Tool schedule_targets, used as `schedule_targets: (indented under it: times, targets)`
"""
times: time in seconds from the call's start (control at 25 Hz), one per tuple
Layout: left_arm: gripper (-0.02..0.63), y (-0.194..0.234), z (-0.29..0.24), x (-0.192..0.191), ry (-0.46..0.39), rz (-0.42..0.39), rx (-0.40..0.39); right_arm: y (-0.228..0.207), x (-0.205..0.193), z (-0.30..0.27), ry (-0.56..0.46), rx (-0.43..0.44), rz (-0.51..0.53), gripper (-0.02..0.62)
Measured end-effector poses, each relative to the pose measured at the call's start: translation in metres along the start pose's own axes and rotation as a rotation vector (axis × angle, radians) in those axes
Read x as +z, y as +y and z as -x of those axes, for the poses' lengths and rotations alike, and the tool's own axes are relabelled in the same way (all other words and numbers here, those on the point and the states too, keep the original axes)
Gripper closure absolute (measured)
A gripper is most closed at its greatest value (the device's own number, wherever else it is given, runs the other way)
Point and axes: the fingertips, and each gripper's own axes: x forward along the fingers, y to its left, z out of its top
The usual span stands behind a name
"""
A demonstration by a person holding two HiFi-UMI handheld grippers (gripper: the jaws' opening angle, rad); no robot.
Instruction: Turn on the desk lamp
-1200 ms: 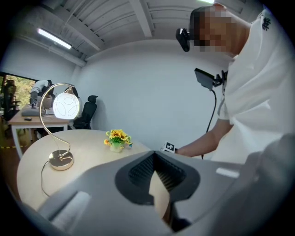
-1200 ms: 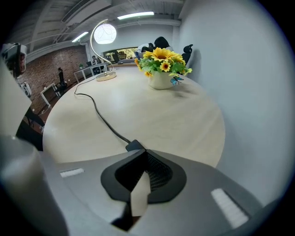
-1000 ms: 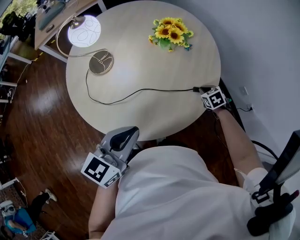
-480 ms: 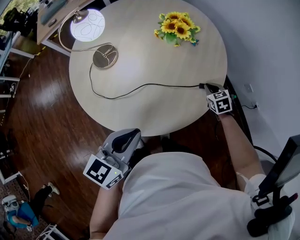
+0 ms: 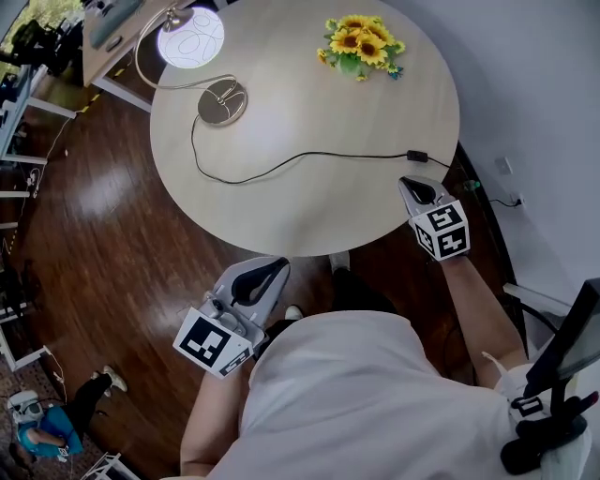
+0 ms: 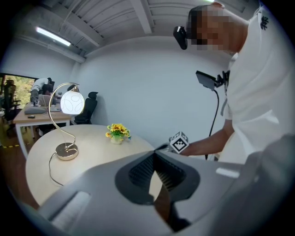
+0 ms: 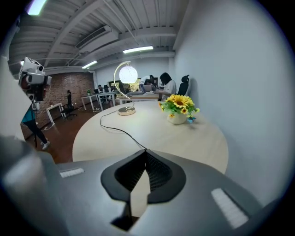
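The desk lamp stands at the far left of the round table, its globe glowing white above a round metal base. A black cable runs from the base across the table to a small inline switch near the right edge. My right gripper is shut and empty, just short of that switch and apart from it. My left gripper is shut and empty, held off the table at its near edge. The lit globe and the cable lie ahead of the right gripper. The left gripper faces the lamp.
A small vase of sunflowers stands at the table's far right side. A wooden desk sits beyond the lamp. The wall runs close along the table's right, with cables on the floor. A black stand is by my right elbow.
My right gripper has drawn back from the cable's switch toward the table's edge. The lamp glows in all three frames. The left gripper has stayed put.
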Motion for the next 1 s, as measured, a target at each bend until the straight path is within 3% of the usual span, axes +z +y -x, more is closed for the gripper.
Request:
schedule_targets:
  times: [0.2,0.4,0.68,1.0]
  targets:
    - [0.586,-0.024,0.053,-0.007,-0.044,-0.054,-0.053,0.073,0.014,0.046,-0.089,-0.006,0.021,0.594]
    - [0.588,-0.055,0.130,-0.039,-0.060,-0.098,-0.120,0.162,0.022,0.102,-0.208,-0.044,-0.003,0.594]
    - [0.587,-0.110,0.228,-0.088,-0.055,-0.117,-0.219,0.300,-0.012,0.195,-0.260,-0.050,-0.077,0.592]
    - [0.587,-0.149,0.243,-0.119,-0.078,-0.101,-0.199,0.348,-0.045,0.253,-0.298,-0.006,-0.063,0.548]
